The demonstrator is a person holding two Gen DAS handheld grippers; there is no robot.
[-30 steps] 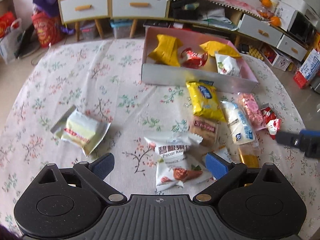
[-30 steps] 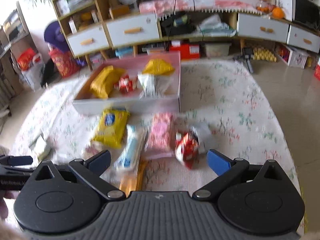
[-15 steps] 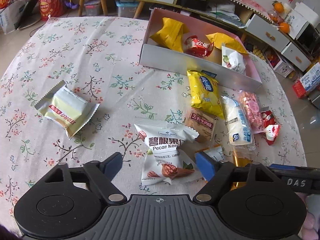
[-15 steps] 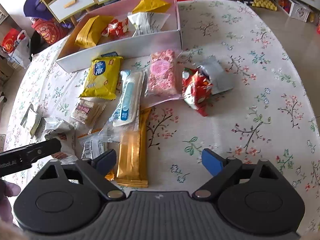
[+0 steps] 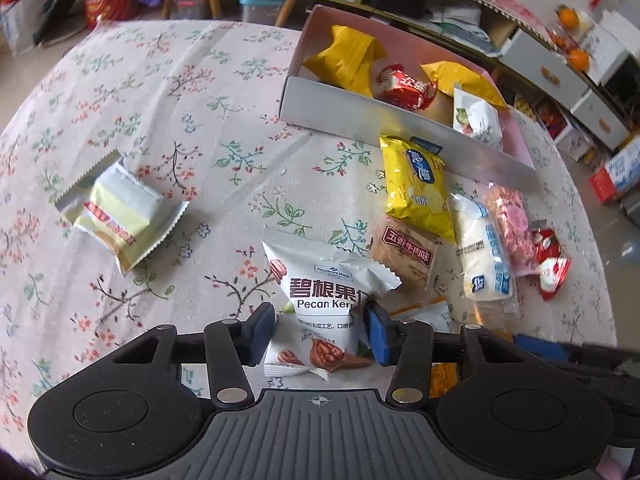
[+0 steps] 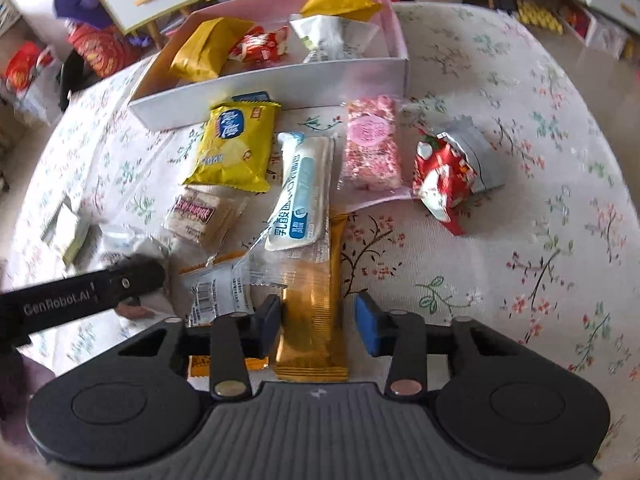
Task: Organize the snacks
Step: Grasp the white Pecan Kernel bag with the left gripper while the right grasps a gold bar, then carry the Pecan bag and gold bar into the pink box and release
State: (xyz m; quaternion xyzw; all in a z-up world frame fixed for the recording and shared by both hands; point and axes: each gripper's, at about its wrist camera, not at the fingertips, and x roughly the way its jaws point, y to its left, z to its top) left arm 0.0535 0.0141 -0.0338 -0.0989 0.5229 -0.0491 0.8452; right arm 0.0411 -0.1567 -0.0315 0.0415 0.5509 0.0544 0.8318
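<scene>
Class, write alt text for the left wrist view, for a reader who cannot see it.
The left gripper is closing its fingers around a white pecan kernel packet on a floral tablecloth. Beyond it lie more wrapped snacks and an open box that already holds four packets.

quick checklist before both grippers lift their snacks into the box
1. White pecan kernel packet sits between the closing jaws of the left gripper: ok.
2. Left pads press the packet: right pad touches, left cannot tell.
3. Long gold foil bar sits between the closing jaws of the right gripper: ok.
4. Right pads press the bar: not ok, a gap shows beside the blue pad.
5. Pink cardboard box has free space: ok.
6. Clear barcode wrapper overlaps the bar: cannot tell.
</scene>
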